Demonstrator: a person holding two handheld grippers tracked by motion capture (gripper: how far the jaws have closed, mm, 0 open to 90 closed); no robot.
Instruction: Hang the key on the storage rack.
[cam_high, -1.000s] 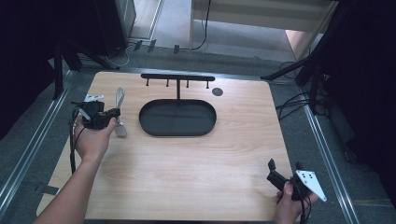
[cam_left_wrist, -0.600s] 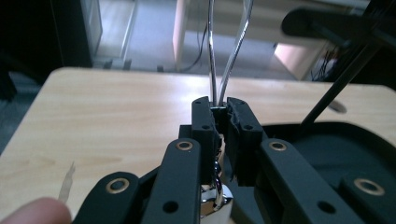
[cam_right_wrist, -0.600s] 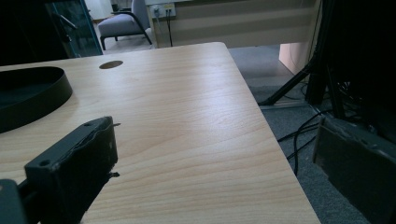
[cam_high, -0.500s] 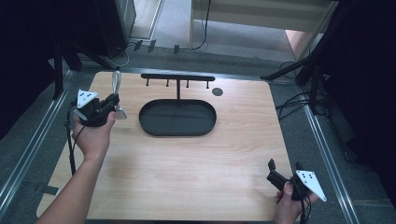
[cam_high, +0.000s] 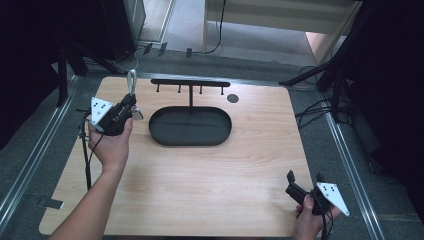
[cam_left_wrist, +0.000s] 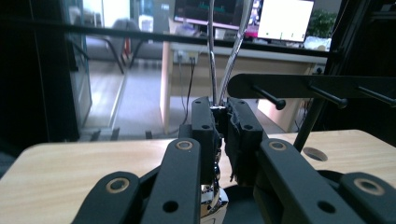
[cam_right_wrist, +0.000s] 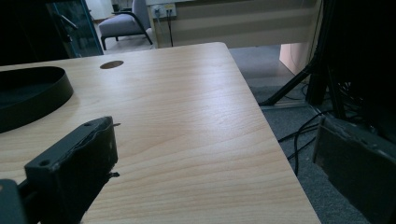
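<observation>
The metal utensil (cam_high: 131, 87) is sitting clamped in the left gripper (cam_high: 127, 106), its looped handle pointing up and away over the table's (cam_high: 210, 175) far-left area, just left of the black oval tray (cam_high: 190, 126). Behind the tray, the hook rack (cam_high: 190, 83) is showing 4 pegs. The right gripper (cam_high: 303, 184) is resting at the near-right corner, its 2 jaws standing wide apart, holding nothing.

**Rack and tray block the back; front of the table lies open**

The black hook rack (cam_high: 190, 83) stands along the far edge, its oval tray (cam_high: 190, 126) just before it. The wooden table (cam_high: 200, 190) offers bare passage in front and on the right.
</observation>
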